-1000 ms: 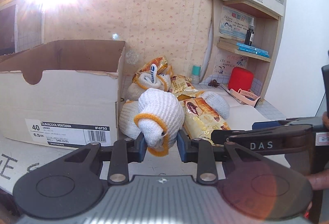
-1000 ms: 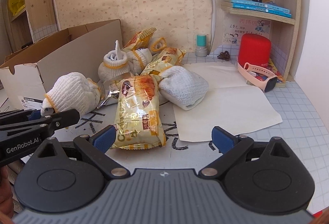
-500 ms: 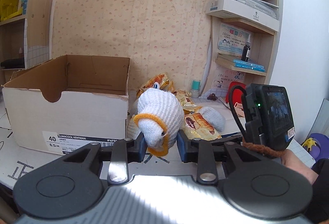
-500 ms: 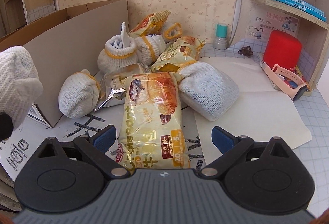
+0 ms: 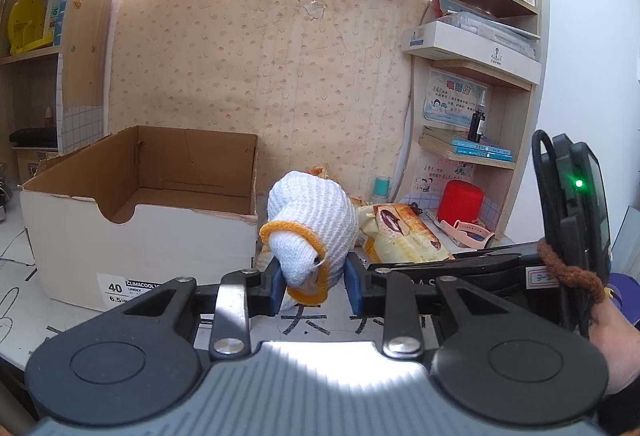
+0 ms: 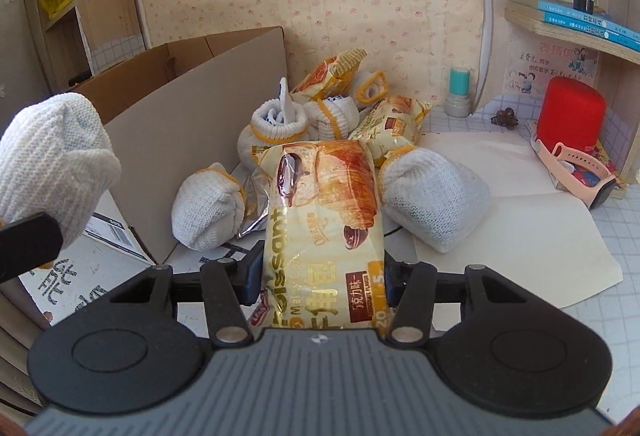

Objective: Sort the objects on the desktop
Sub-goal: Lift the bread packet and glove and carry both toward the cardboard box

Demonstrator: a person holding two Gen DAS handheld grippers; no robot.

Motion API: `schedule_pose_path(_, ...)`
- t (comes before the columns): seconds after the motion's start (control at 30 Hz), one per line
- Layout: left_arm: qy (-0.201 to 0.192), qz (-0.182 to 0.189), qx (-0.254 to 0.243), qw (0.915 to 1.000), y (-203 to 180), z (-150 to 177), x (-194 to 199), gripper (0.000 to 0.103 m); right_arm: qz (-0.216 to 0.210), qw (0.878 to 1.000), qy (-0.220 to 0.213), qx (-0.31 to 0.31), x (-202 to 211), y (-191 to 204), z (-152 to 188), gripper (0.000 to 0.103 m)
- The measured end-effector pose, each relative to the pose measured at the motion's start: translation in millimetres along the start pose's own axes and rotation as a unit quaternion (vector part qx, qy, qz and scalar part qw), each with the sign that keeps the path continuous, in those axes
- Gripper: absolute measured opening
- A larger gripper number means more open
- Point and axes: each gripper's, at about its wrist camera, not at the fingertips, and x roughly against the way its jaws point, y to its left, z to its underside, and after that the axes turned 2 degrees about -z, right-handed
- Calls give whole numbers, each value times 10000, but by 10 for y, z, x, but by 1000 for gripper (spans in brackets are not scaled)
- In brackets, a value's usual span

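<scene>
My left gripper (image 5: 314, 286) is shut on a rolled white glove with an orange cuff (image 5: 312, 232) and holds it above the desk, just right of the open cardboard shoebox (image 5: 136, 236). The same glove shows at the left of the right wrist view (image 6: 52, 163). My right gripper (image 6: 320, 282) is shut on a yellow croissant packet (image 6: 324, 220), its jaws pressed against both sides. Behind it lies a pile of more rolled gloves (image 6: 208, 211) and snack packets (image 6: 392, 123).
A red cylinder (image 6: 570, 115) and a pink watch (image 6: 576, 167) stand at the right by the wooden shelf. A white paper sheet (image 6: 520, 220) lies on the desk. A teal-capped bottle (image 6: 458, 91) stands at the back wall. The shoebox wall (image 6: 192, 139) is left of the pile.
My left gripper has lifted the glove higher beside the box. My right gripper has moved forward onto the croissant packet and closed on it.
</scene>
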Motion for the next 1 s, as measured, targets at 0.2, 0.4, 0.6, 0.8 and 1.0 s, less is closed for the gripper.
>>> schedule_pose_path(0.2, -173, -125, 77, 9997, 80, -95, 78, 32, -29, 9990, -406, 188, 325, 116, -128, 51)
schedule_pose_path(0.4, -346, -279, 157, 9989, 214, -245, 128, 32, -104, 9973, -643, 339, 519, 221, -254, 51)
schedule_pose_path(0.6, -508, -550, 283, 9968, 469, -402, 130, 32, -266, 9955, -768, 485, 599, 366, -405, 50)
schedule_pose_path(0.8, -549, -808, 352, 9946, 763, -532, 68, 32, -507, 9923, -866, 720, 601, 634, -580, 50)
schedule_pose_path(1.0, -525, -1039, 337, 9926, 1033, -624, -55, 32, -741, 9894, -860, 906, 461, 953, -752, 50)
